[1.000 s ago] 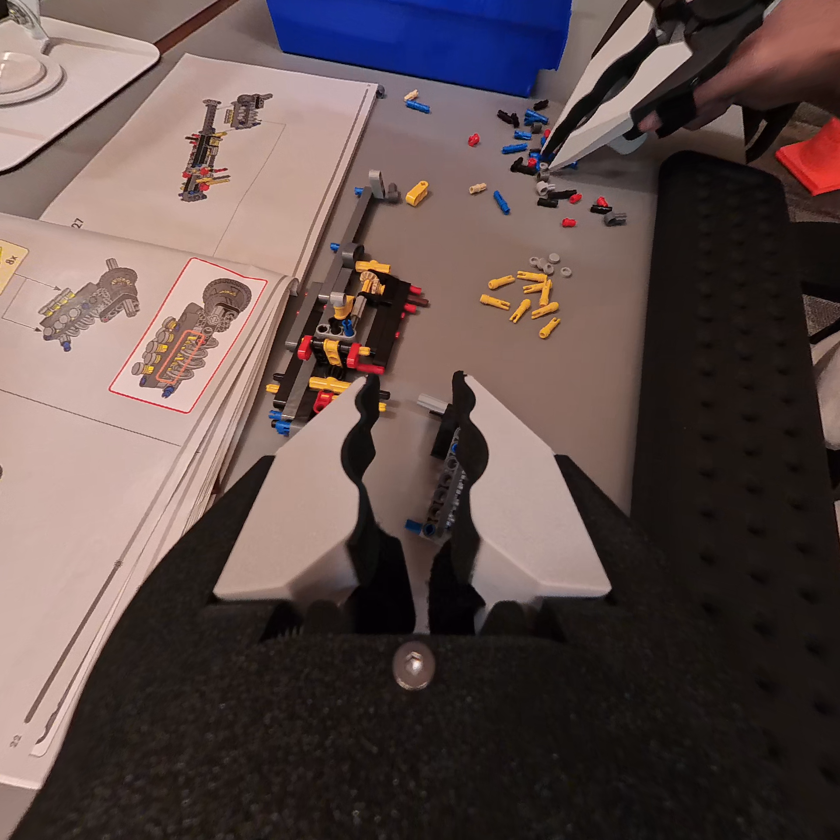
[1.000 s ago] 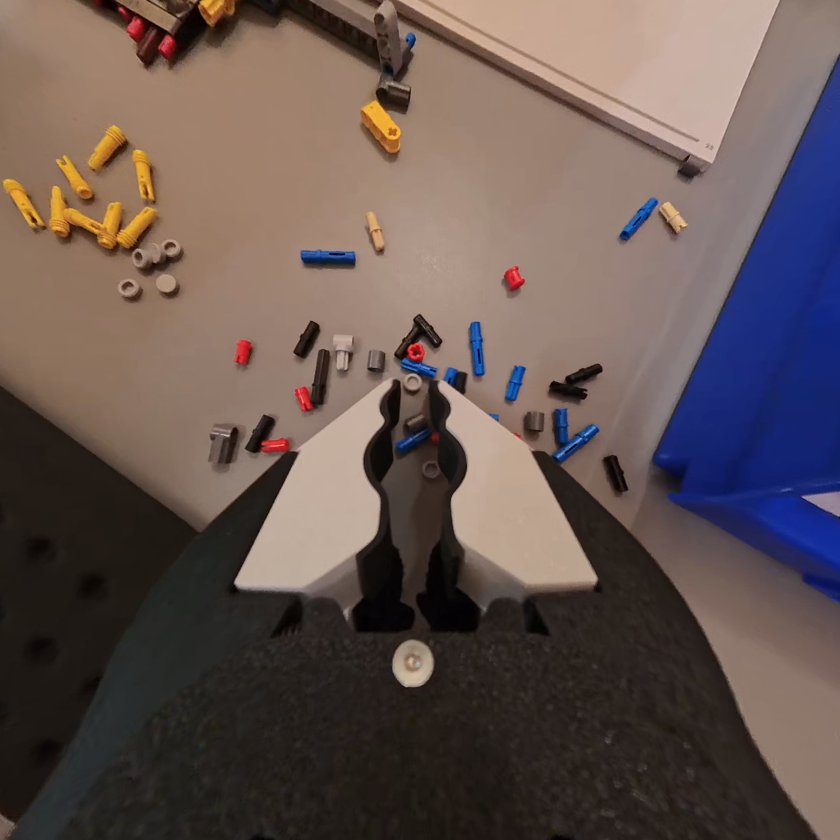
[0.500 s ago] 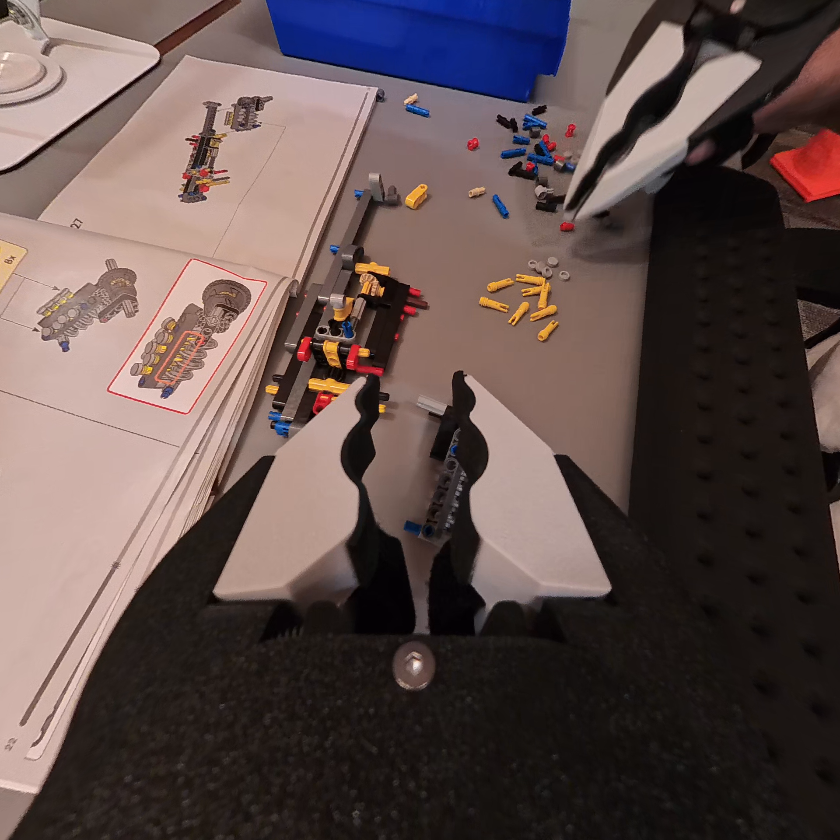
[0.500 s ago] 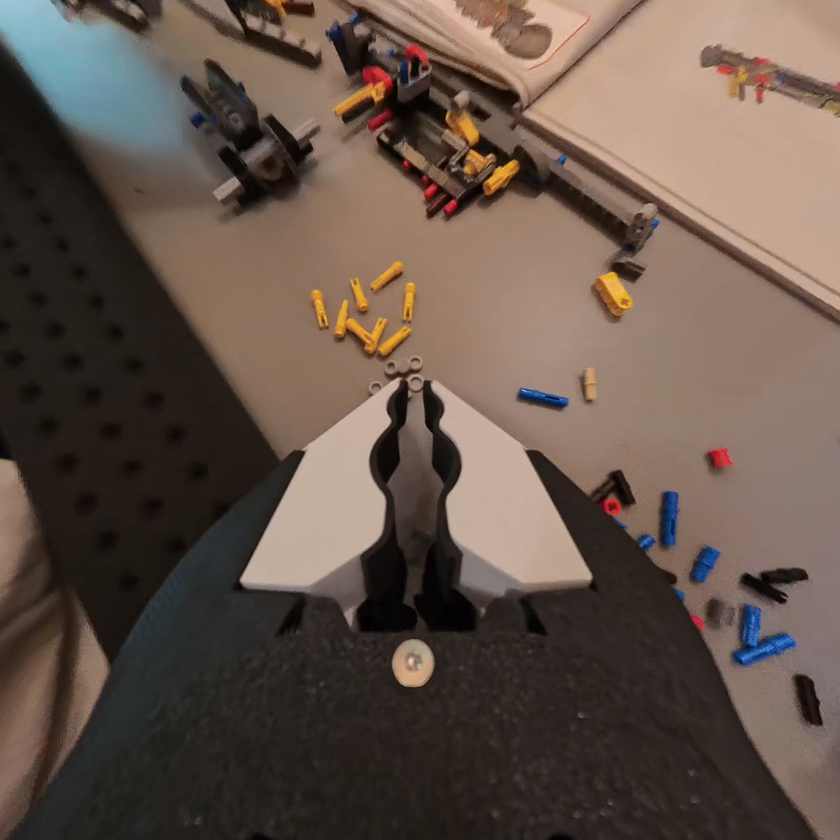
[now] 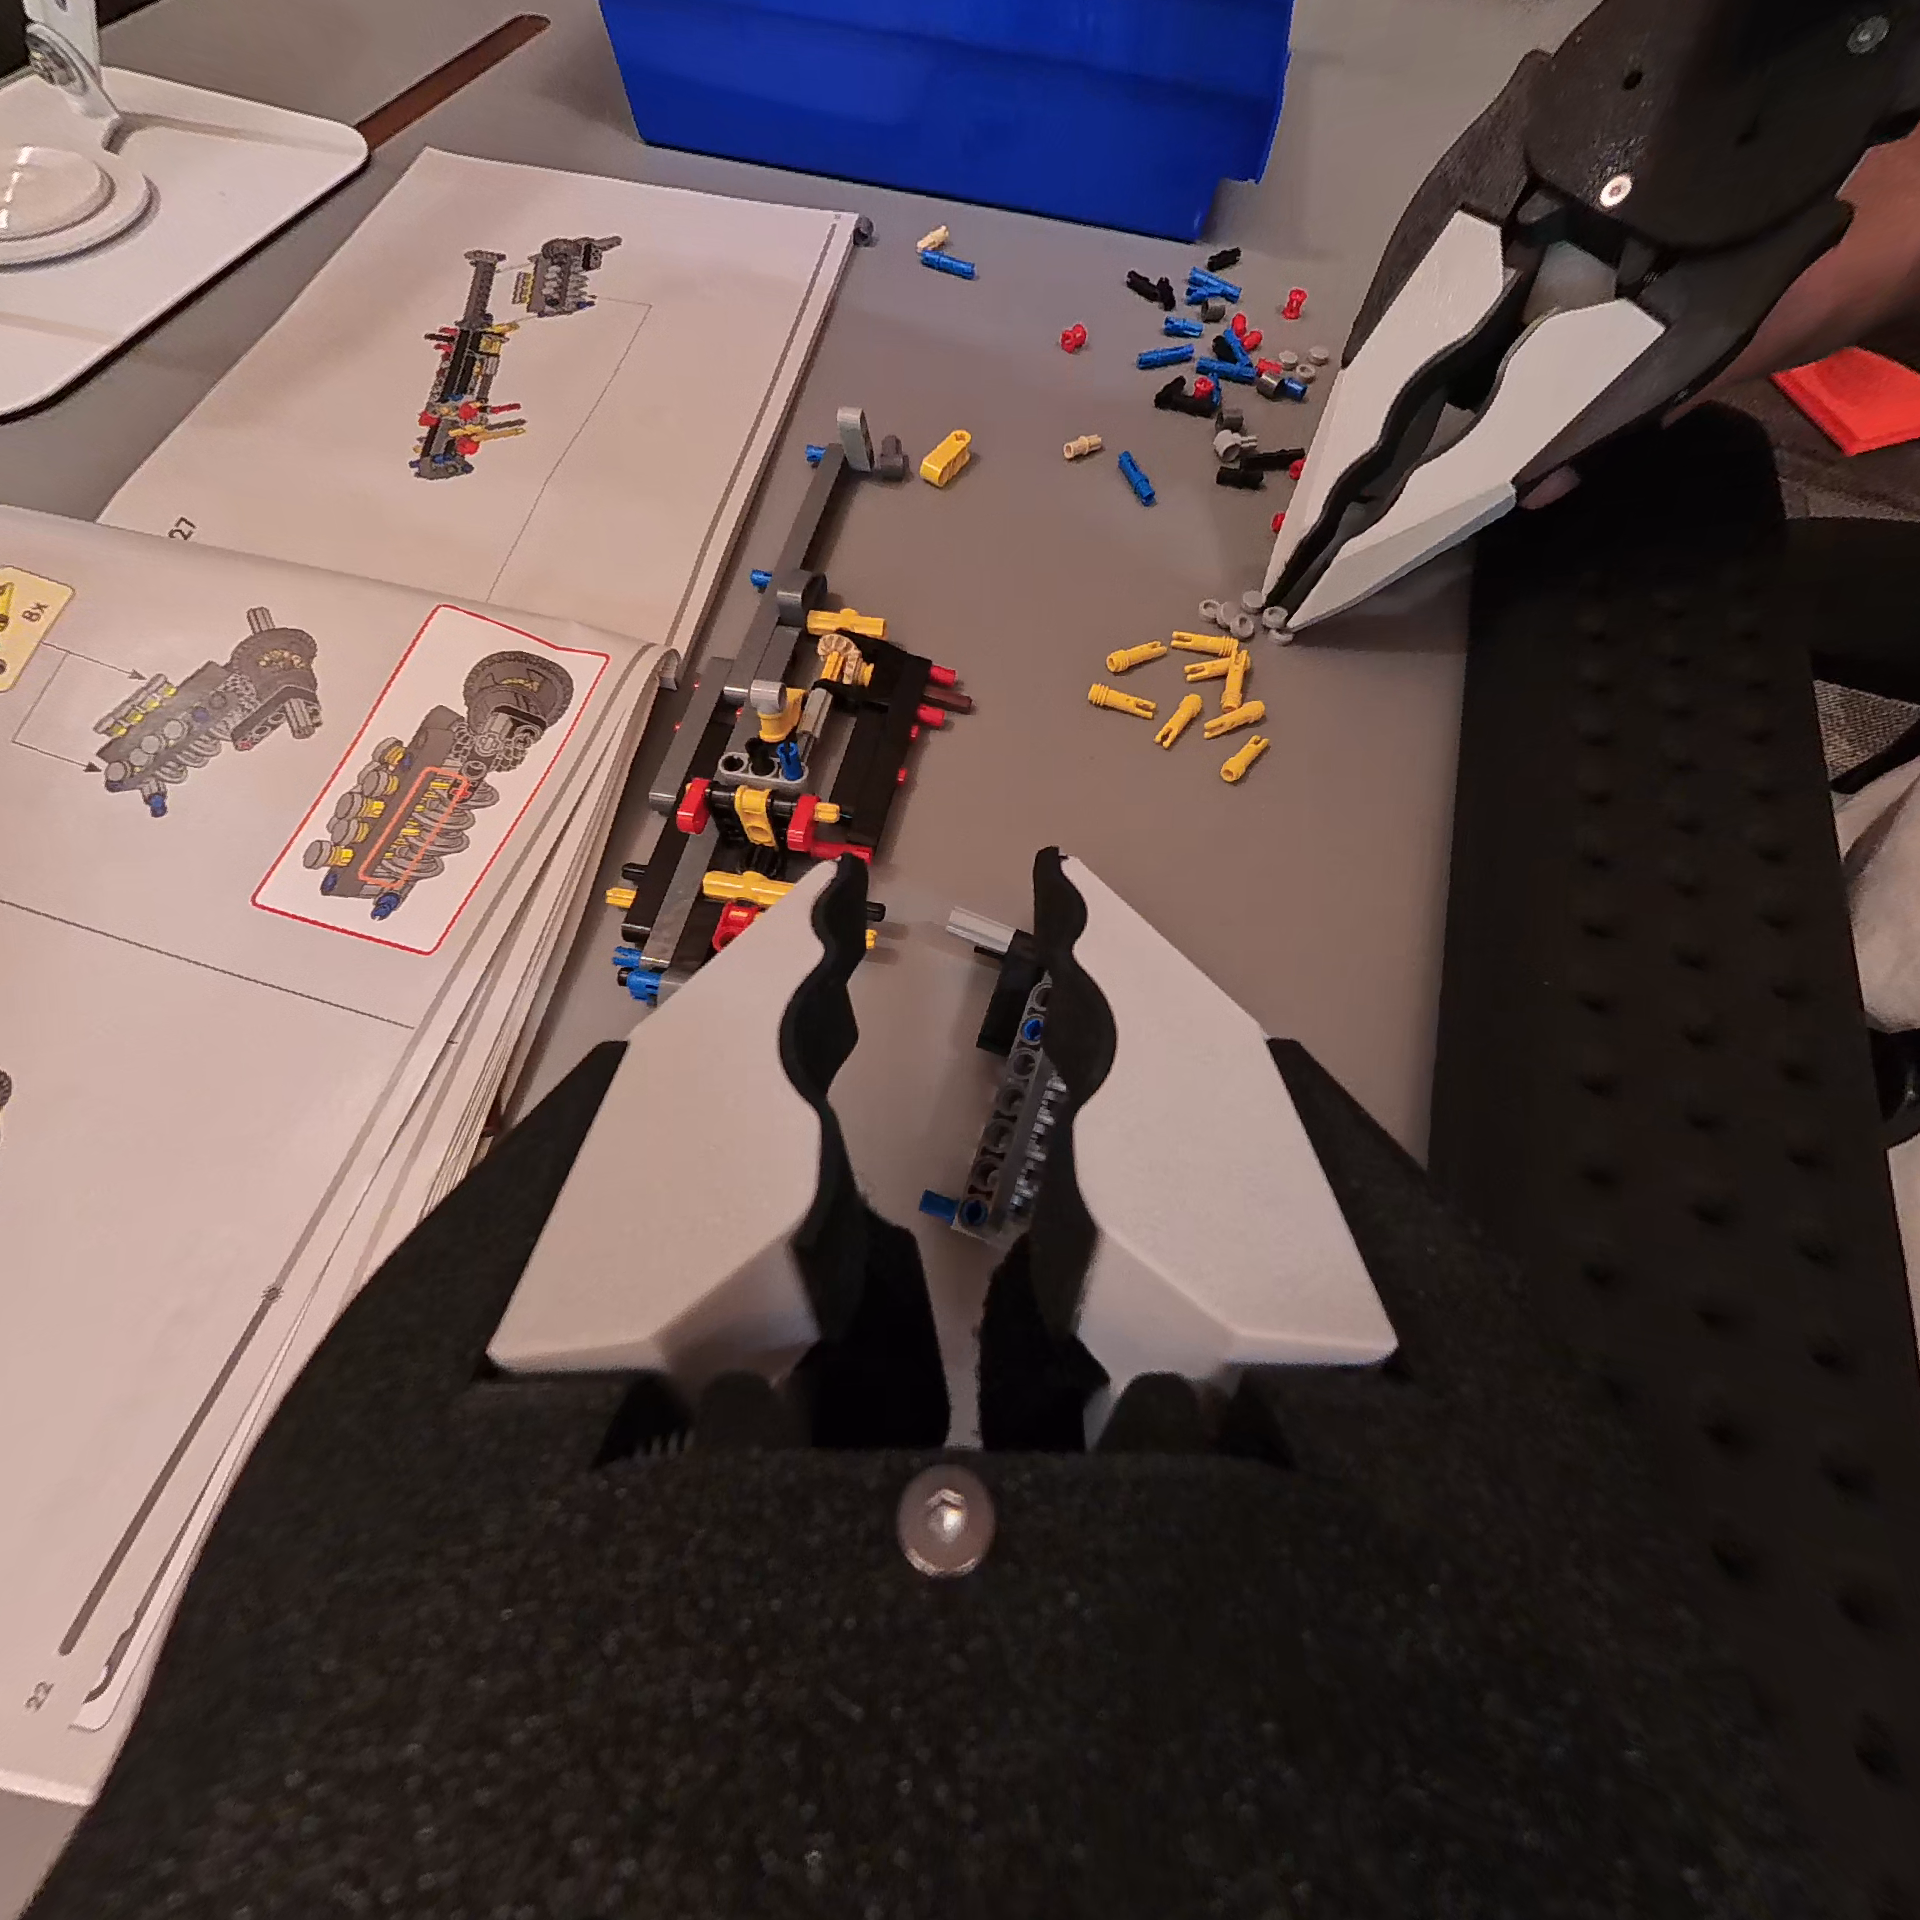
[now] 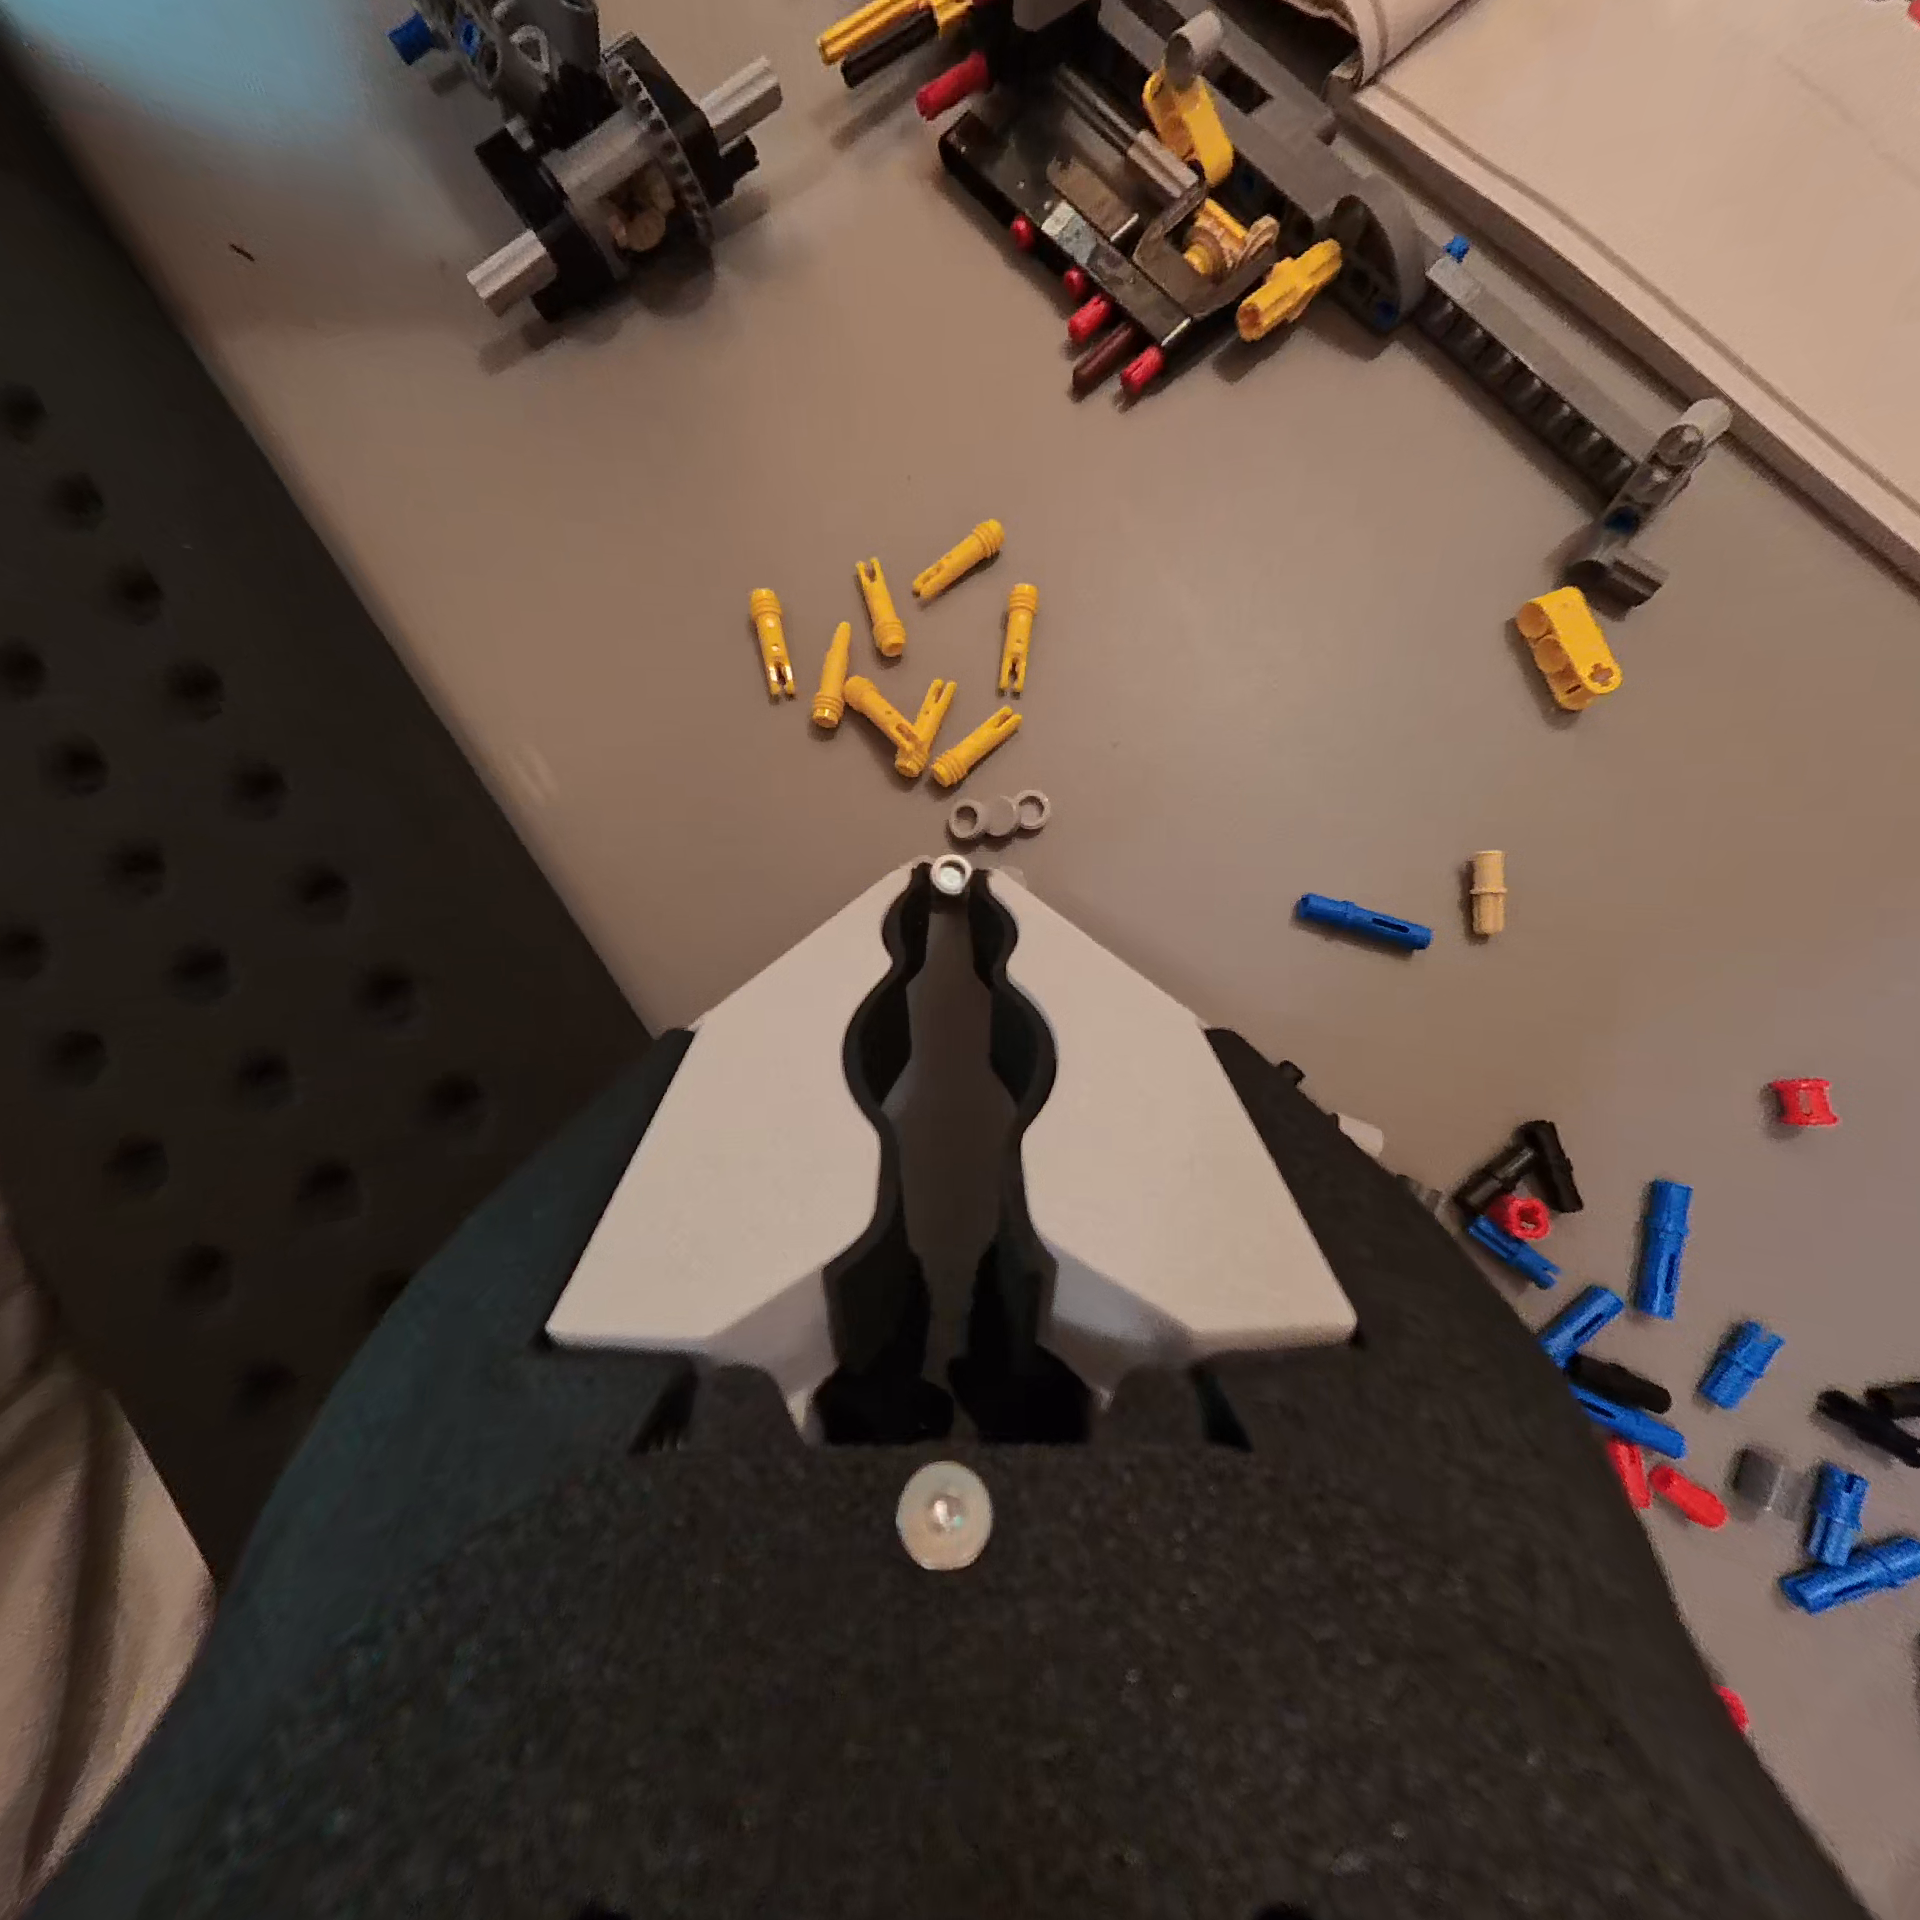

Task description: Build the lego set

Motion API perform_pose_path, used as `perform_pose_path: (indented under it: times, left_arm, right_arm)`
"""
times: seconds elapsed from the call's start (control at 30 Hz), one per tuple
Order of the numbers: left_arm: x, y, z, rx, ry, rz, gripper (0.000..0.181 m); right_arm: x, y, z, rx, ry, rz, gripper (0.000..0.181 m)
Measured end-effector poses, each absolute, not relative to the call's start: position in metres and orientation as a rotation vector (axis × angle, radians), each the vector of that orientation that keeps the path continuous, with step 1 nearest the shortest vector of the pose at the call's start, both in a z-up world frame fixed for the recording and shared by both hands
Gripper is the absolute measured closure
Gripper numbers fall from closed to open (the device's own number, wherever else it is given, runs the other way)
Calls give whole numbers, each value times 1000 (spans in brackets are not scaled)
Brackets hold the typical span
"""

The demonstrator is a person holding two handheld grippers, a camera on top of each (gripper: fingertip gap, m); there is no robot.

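My right gripper (image 6: 952, 883) has its tips nearly together around one small grey bushing (image 6: 950, 874), pinched at the very end of the fingers, down at the table (image 6: 1247, 623). Three more grey bushings (image 6: 1000, 815) lie just beyond it, and the yellow pins (image 6: 894, 665) sit a little farther on along the same line. So the piece I want is dead ahead at the tips, round with no long axis to fuss over (any approach angle suits it).

My left gripper (image 5: 951, 894) is spread apart and holds nothing; it hovers over the grey studded beam sub-assembly (image 5: 1013, 1122), whose long axis runs roughly along the fingers, lying close by the right finger. The black chassis build (image 5: 790, 790) lies just ahead-left, beside the instruction booklet (image 5: 312, 831).

I can't tell whether the bushing is firmly seated or merely touched, and the left fingers hide part of the beam.
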State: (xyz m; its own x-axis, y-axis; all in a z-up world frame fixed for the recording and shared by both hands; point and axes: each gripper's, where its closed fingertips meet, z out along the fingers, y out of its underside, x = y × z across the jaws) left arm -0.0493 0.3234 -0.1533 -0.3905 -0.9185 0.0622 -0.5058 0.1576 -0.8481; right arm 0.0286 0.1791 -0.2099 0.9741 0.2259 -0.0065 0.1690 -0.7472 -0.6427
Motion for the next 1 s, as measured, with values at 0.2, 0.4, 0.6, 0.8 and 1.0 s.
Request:
perform_pose_path:
  times: [0.2,0.4,0.6,0.8,1.0]
  left_arm:
    - [-49,323,-154,-1351,1967,-1145,150]
    - [-50,319,-157,-1346,1989,-1147,151]
    - [-48,321,-162,-1360,1994,-1136,150]
    - [-48,321,-159,-1371,1979,-1164,150]
    - [-48,321,-161,-1370,1988,-1150,150]
  right_arm:
    - [80,148,-186,-2357,-63,-31,170]
    - [153,80,-205,-2422,184,-196,162]
    - [153,79,-211,-2412,177,-187,163]
    - [150,82,-212,-2390,170,-104,174]
    - [121,119,-182,-2286,88,33,174]
